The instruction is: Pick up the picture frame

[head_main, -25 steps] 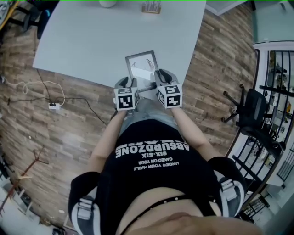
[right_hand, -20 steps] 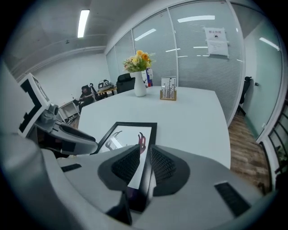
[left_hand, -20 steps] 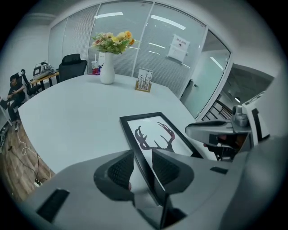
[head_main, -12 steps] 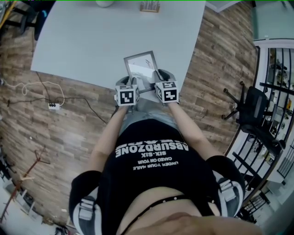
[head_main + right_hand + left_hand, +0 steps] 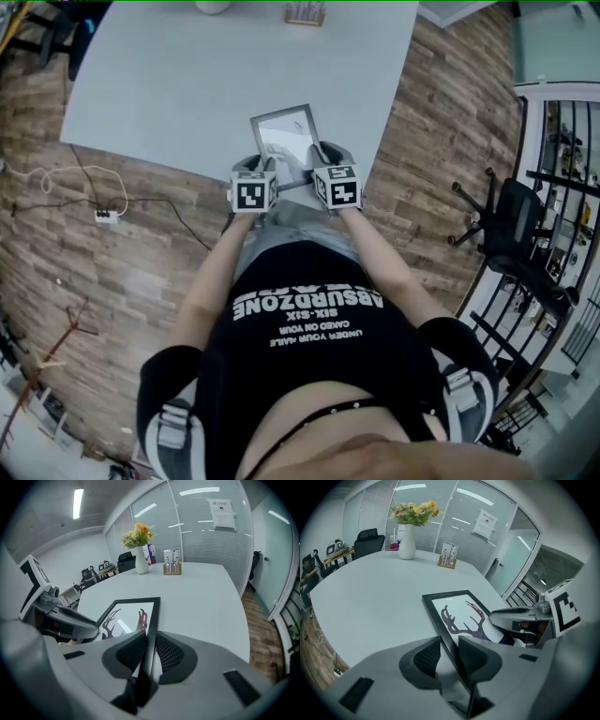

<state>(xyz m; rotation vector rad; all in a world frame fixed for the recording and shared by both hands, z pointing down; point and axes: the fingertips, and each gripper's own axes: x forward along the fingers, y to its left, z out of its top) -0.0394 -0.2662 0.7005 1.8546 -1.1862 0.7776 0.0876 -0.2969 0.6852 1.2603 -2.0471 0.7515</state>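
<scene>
1. Nearest you: left gripper (image 5: 449, 651), fingers (image 5: 427, 656) clamped on the frame's (image 5: 459, 616) left long edge, close to the near corner. The black moulding stands on edge between the pads.
2. Right gripper (image 5: 149, 651), fingers (image 5: 171, 652) likewise closed on the frame's right long edge, near the bottom corner. Neither hand is nearer; the two grips sit roughly level, one per side.
3. Key relation: the frame runs straight out ahead of both sets of fingers. Its long axis points away from you, and from the head view the far end leans slightly left. You hold only the near end, so most of the weight hangs forward of the grips.
4. Frame position: at the table's (image 5: 169, 84) near edge, with the far short edge reaching in over the top. The glass faces up and the antler print has its tips pointing away from you. You look to have the near end tipped up. I cannot tell if the far edge has cleared the table.
5. Judgement: grasp done, lift only beginning. Raise both hands evenly, since uneven lift would twist the frame in the pads.
6. Far end of table: vase (image 5: 407, 545) of flowers and small wooden holder (image 5: 448, 560), well apart from the frame.
</scene>
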